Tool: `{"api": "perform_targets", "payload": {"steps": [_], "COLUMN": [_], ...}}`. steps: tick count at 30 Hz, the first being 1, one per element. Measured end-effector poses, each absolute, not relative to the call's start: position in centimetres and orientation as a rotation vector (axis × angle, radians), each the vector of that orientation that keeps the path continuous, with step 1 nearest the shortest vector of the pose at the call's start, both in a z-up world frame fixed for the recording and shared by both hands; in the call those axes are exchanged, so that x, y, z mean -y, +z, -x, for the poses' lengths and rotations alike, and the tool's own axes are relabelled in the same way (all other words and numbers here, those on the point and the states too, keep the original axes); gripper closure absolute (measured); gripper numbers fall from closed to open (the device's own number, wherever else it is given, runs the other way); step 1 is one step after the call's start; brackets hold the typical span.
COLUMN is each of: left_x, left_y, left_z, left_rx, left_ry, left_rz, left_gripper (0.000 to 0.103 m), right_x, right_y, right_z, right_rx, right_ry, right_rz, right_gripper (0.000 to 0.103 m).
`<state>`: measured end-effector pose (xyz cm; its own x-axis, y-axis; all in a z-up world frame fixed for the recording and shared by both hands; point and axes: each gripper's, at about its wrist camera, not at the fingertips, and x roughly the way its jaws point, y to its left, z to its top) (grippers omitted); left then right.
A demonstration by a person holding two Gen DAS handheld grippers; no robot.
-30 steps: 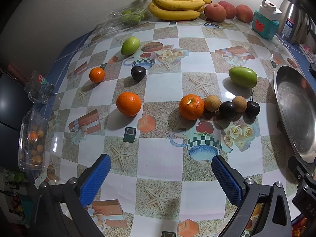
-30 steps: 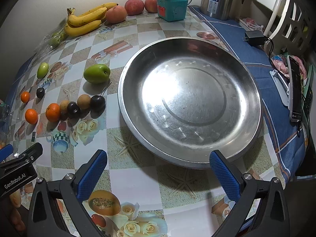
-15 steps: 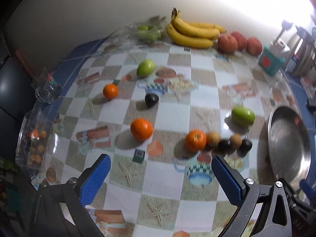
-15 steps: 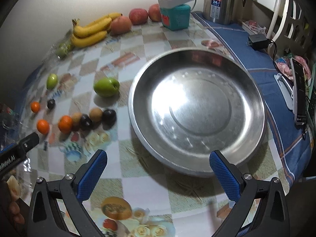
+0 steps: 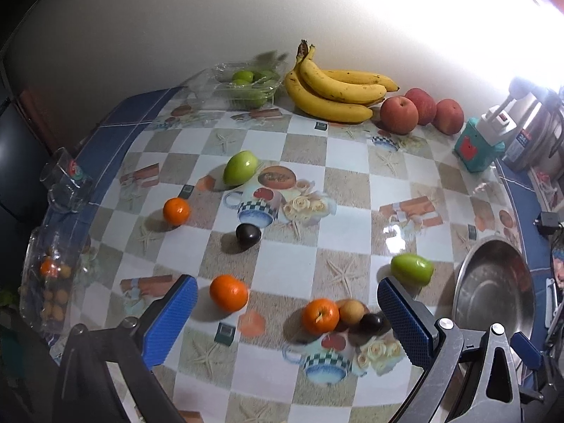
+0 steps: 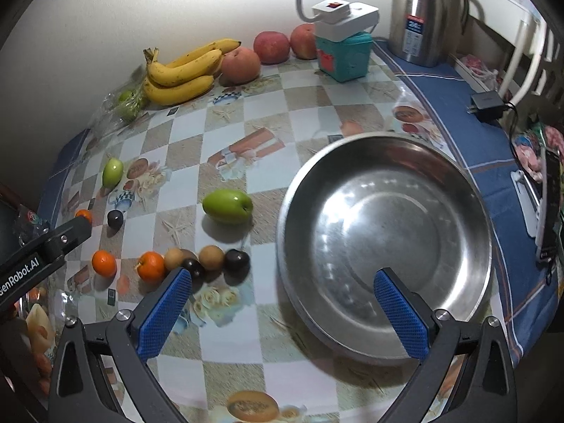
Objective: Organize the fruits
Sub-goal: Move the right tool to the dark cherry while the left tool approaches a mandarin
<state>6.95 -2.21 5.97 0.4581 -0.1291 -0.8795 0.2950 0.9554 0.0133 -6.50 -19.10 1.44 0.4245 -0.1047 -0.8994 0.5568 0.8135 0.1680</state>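
- Steel bowl (image 6: 384, 246) sits on the desk (image 6: 246, 112) with nothing in it, fruit all loose to its left.
- Clear tub (image 5: 243, 86) by the wall holds green fruit, next to the bananas (image 5: 335, 88) and apples (image 5: 419, 111).
- Another clear box (image 5: 49, 282) at the desk's left edge has small orange fruit inside.
- Left claw (image 5: 285, 320) gapes wide, holding nothing, above an orange (image 5: 228, 292).
- Right claw (image 6: 282, 313) is also spread and empty, over the bowl's near rim.

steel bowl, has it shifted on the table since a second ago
No. In the right wrist view the steel bowl still sits beside the same green fruit and dark plum; only the camera pulled back.
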Motion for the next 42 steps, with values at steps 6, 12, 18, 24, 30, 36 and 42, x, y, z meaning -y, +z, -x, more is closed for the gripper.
{"api": "perform_targets", "payload": {"steps": [6,12,18,24,30,36,42], "left_x": [1.2,-0.3,-0.4,0.0,0.2,0.0,0.4], "left_y": [4.9,3.3,2.4,2.0,1.9,1.4,1.3], "left_z": [-8.6,-9.1,-9.3,-9.4,-9.1,-9.1,-9.0], "left_rx": [-1.068,-1.094,-1.111,-1.137,-1.137,-1.138,-1.134], "left_ry": [-0.225,-0.201,-0.185,-0.212,-0.214,-0.197,-0.205], "left_rz": [-0.126,-0.082,-0.099,-0.09,-0.1,-0.101,-0.117], "left_gripper": [0.0,0.0,0.0,0.0,0.0,0.0,0.0], "right_x": [19.7,19.9,19.2,18.2,17.2,17.0,17.1], "right_y": [0.7,-0.5,-1.1,-0.3,-0.4,-0.5,-1.1], "right_z": [4.4,2.6,1.3,1.0,0.9,1.5,1.6], "right_rx": [-1.049,-1.095,-1.122,-1.083,-1.059,-1.046,-1.055], "right_ry": [-0.415,-0.404,-0.366,-0.31,-0.251,-0.243,-0.211], "right_rz": [-0.53,-0.528,-0.497,-0.438,-0.43,-0.417,-0.426], "right_gripper": [0.0,0.0,0.0,0.0,0.0,0.003,0.032]}}
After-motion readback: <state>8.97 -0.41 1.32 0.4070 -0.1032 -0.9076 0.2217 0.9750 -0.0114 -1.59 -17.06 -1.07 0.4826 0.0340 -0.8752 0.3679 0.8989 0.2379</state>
